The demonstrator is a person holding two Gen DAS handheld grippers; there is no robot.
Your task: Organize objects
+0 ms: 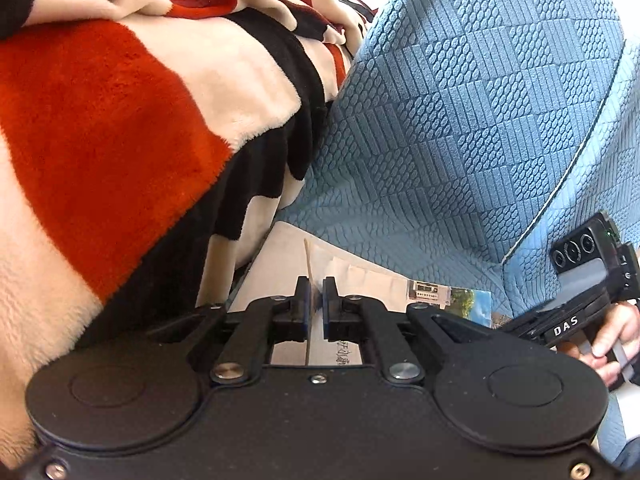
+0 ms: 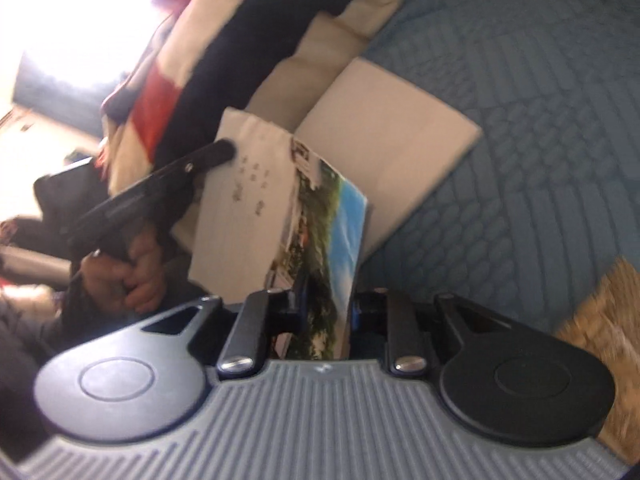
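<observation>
The left gripper (image 1: 317, 300) is clamped on the edge of a thin booklet with a white cover and a blue-sky landscape photo (image 2: 304, 216), holding it up off a blue quilted sofa cover (image 1: 460, 120). The booklet's near corner sits between the fingers of the right gripper (image 2: 326, 312); whether its pads press the paper I cannot tell. A red, cream and black fleece blanket (image 1: 120, 128) lies left of the booklet, and a beige flat cushion (image 2: 392, 132) lies beyond it.
</observation>
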